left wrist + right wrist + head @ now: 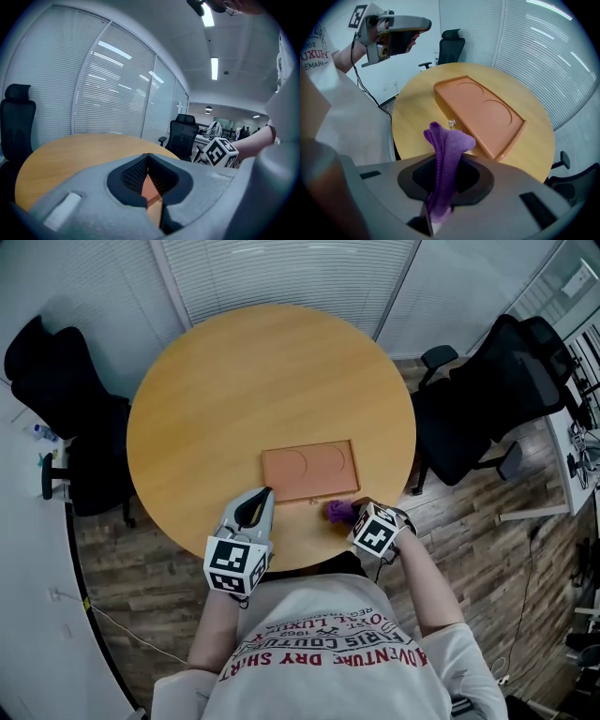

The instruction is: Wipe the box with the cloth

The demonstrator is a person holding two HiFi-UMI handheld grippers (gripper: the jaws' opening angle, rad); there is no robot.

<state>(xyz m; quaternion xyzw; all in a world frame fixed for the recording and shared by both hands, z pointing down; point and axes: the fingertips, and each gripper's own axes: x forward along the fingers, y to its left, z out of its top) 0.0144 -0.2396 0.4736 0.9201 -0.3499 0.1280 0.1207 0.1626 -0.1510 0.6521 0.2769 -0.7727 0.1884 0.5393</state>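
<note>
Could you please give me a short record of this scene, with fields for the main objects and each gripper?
surface: round wooden table
target: flat orange box, two round recesses on top, lying towards the person's side of the table
tool: purple cloth, bunched, standing upright
right gripper: shut on the purple cloth, by the box's near right corner
left gripper: shut, empty, held above the table
wiping: cloth not yet on the box
</note>
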